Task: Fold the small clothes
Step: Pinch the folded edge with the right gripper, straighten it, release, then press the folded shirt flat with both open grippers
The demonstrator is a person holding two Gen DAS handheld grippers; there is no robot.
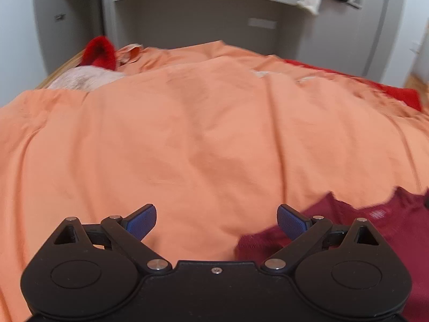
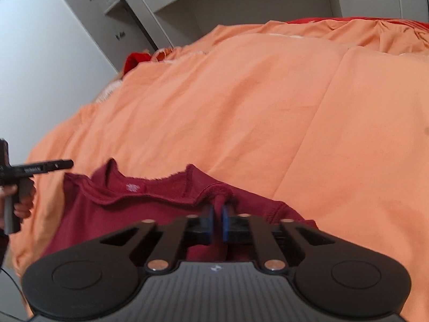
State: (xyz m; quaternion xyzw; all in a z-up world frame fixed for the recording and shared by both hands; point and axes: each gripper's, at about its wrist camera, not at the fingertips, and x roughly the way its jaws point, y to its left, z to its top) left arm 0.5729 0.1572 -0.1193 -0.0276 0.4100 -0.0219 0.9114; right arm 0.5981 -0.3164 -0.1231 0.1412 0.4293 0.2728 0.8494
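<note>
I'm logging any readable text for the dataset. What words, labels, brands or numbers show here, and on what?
None can be read.
Neck print inside the maroon shirt: whitish, too blurred.
Lettering on the left gripper: too small and blurred.
Small mark on the right gripper body: a logo, no legible text.

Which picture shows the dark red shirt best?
The right wrist view: the dark red shirt lies spread on the orange blanket, neckline visible, pinched by the right claw. The left wrist view shows only its edge beside the open left claw.
</note>
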